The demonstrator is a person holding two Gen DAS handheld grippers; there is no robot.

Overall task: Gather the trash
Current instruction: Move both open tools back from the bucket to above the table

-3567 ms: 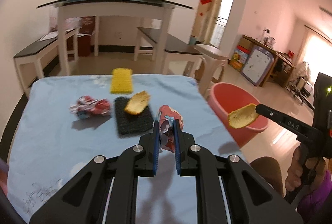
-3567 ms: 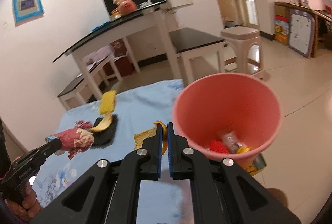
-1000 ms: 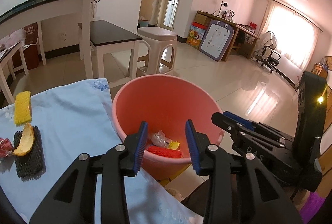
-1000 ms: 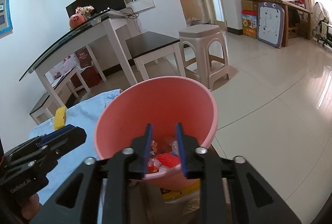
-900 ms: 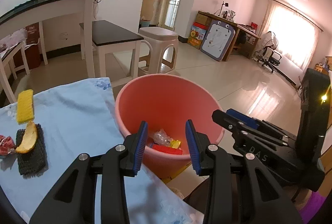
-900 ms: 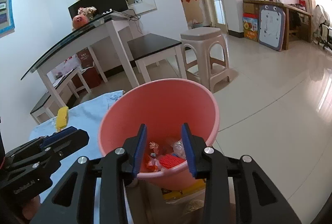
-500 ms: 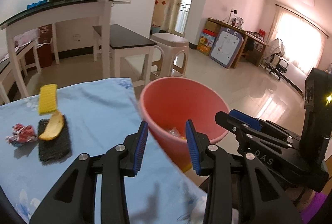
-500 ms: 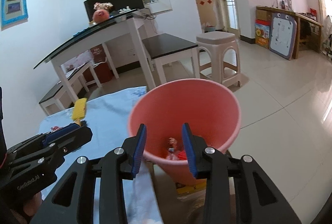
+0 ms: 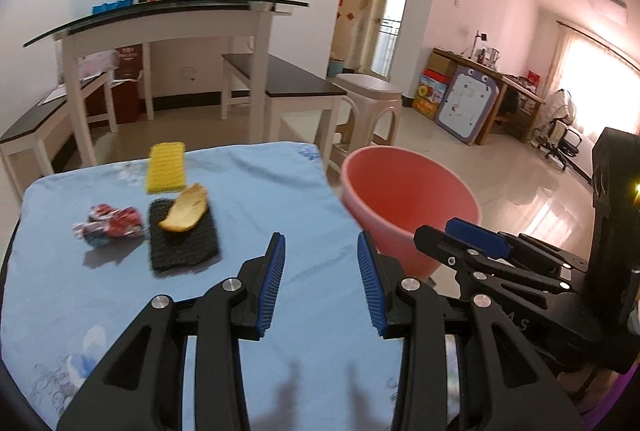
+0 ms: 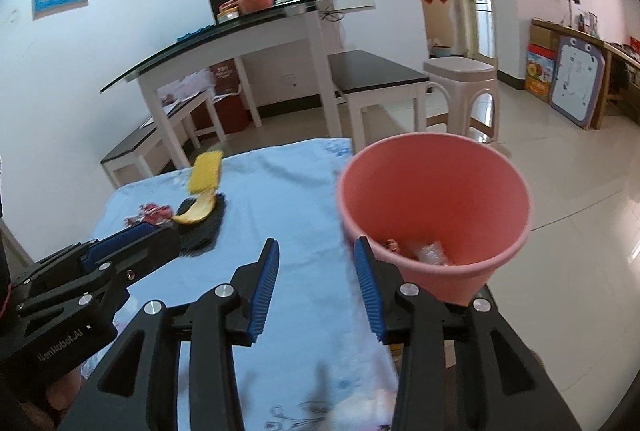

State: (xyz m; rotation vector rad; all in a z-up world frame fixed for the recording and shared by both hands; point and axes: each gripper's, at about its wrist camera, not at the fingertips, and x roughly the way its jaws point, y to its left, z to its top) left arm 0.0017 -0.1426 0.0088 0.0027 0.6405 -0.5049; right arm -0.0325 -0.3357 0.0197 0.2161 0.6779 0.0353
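Observation:
A pink bin (image 9: 408, 203) stands off the table's right edge; in the right wrist view (image 10: 436, 199) it holds several pieces of trash. On the blue tablecloth (image 9: 248, 199) lie a crumpled red wrapper (image 9: 109, 228) and an orange peel (image 9: 185, 213) resting on a black scouring pad (image 9: 182, 245). My left gripper (image 9: 322, 283) is open and empty over the table, short of these. My right gripper (image 10: 316, 283) is open and empty beside the bin's near rim. The wrapper (image 10: 154, 211) and the peel (image 10: 196, 210) also show in the right wrist view.
A yellow sponge (image 9: 166, 168) lies behind the pad. Beyond the table stand a white glass-topped table (image 9: 160, 23), dark benches (image 9: 288, 81) and a beige stool (image 9: 370, 103). The floor to the right is bare tile.
Both grippers let go of their trash over the bin, then swung left, back over the table. The bin has shifted to the right in both views.

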